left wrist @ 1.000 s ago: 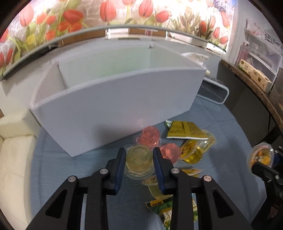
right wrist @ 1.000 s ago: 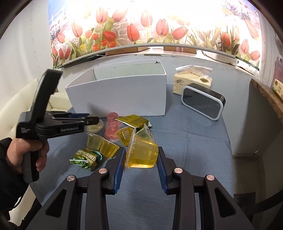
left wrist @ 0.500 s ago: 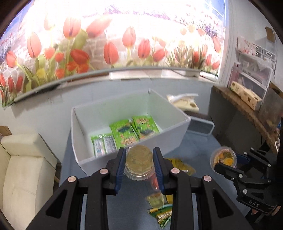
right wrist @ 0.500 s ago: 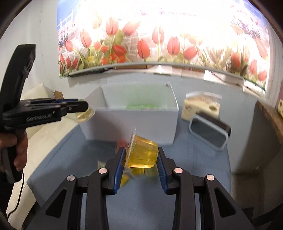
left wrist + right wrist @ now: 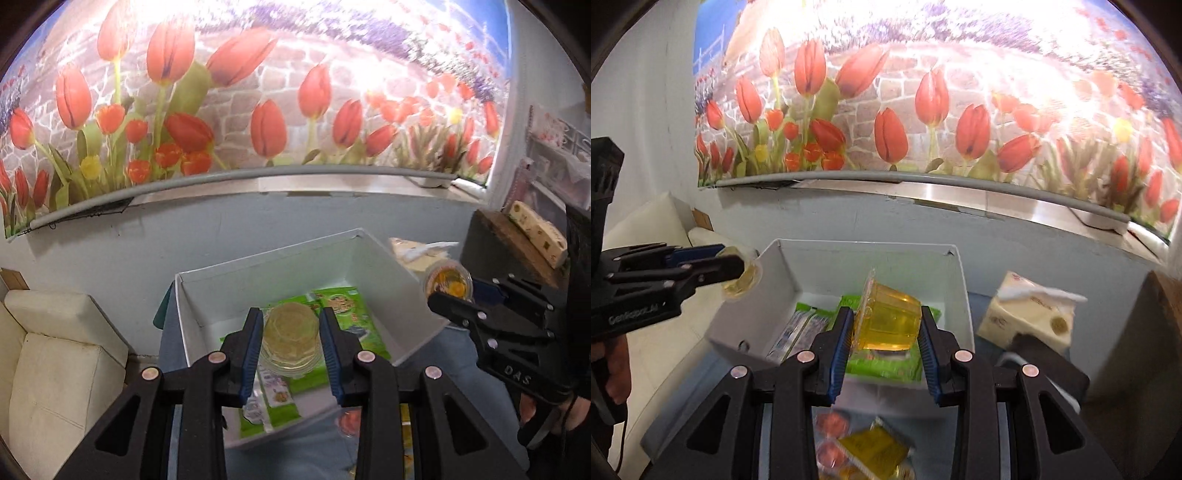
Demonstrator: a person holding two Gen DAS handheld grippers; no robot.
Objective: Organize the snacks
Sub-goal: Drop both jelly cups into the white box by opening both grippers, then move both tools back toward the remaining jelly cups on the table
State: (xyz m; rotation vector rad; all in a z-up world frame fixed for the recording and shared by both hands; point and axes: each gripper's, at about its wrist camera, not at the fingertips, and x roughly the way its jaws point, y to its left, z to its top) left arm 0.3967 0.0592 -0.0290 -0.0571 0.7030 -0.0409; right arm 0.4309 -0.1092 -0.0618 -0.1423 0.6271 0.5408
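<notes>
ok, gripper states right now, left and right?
Left gripper: closed on a pale jelly cup, over the white box.
Right gripper: closed on a yellow jelly cup.

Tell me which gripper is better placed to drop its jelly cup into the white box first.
Probably left. The left gripper holds its pale round jelly cup over the white box; the right gripper holds its amber jelly cup nearer the front wall.
</notes>
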